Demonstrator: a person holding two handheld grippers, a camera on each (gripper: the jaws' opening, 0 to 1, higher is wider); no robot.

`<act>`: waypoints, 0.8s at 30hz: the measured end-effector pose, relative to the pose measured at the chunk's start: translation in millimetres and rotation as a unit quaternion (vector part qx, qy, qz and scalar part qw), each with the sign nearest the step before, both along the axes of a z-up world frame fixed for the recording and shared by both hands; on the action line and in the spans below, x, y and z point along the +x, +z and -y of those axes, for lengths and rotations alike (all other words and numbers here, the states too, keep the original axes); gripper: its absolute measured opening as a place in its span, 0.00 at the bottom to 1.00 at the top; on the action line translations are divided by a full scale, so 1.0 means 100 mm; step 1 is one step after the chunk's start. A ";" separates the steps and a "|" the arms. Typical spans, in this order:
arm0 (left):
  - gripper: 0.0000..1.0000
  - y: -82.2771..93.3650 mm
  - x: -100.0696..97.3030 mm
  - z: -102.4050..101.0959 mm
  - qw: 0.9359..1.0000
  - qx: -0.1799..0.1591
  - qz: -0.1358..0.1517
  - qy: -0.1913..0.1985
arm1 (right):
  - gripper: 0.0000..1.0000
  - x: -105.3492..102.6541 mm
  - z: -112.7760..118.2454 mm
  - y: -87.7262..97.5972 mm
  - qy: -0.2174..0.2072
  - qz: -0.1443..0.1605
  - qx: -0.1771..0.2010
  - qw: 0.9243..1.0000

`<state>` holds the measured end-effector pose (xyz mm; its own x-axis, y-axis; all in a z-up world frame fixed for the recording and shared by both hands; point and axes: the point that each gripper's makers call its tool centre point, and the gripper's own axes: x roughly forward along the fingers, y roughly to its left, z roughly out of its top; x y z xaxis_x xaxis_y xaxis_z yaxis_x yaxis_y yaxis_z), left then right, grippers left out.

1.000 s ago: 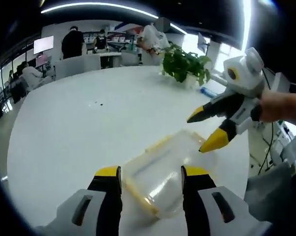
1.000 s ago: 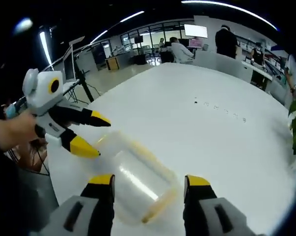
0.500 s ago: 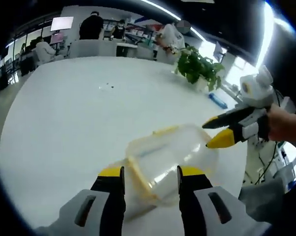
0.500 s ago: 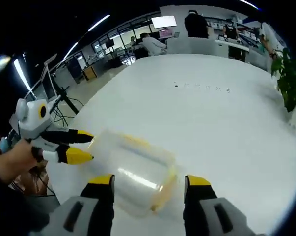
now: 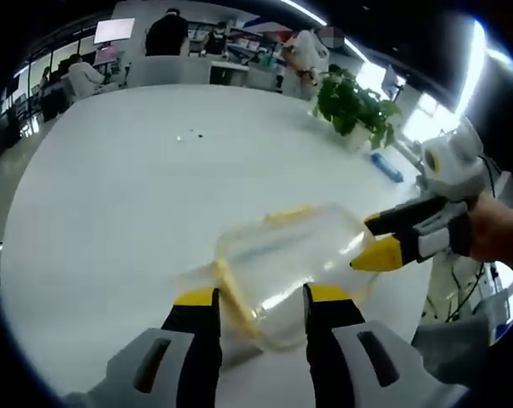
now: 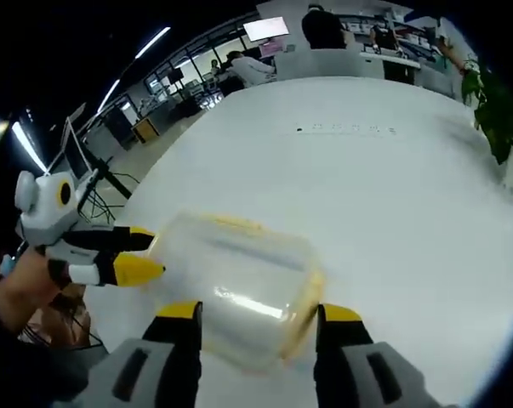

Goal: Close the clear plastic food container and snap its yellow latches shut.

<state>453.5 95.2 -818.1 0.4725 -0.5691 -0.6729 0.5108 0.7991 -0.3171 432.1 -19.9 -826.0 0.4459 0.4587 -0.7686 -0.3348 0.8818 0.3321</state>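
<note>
We see the clear box with yellow edges lying on the white table, near its edge. It sits between our two tongs. The left tongs are open around one end. The right tongs are open around the other end. A green plant stands far back.

Cams: two low, close views facing each other across the container.
My left gripper view looks over the white table toward the plant; right gripper view faces opposite. Both share the clear container.
</note>
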 end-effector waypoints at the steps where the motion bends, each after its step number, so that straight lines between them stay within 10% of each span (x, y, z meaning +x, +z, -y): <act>1: 0.34 0.00 0.00 0.00 1.000 0.001 0.003 -0.002 | 0.51 -0.01 -0.01 0.00 0.000 -0.004 0.000 1.000; 14: 0.29 -0.04 -0.02 -0.03 0.996 -0.039 -0.048 0.066 | 0.49 -0.04 -0.08 0.01 -0.024 -0.008 0.004 1.000; 15: 0.29 -0.09 -0.16 -0.06 0.988 -0.054 -0.102 0.105 | 0.49 -0.04 -0.09 0.01 -0.023 -0.006 0.004 1.000; 16: 0.29 -0.08 -0.10 -0.06 0.994 -0.046 -0.056 0.079 | 0.49 -0.02 -0.08 0.00 -0.026 -0.005 0.004 1.000; 24: 0.30 -0.07 -0.03 0.00 0.994 -0.046 -0.051 0.089 | 0.50 0.00 -0.07 -0.01 -0.027 0.003 0.005 1.000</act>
<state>450.4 95.6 -825.1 0.5036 -0.5432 -0.6718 0.3251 0.8396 -0.4352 431.7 -13.1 -827.0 0.4747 0.4416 -0.7614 -0.2877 0.8954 0.3399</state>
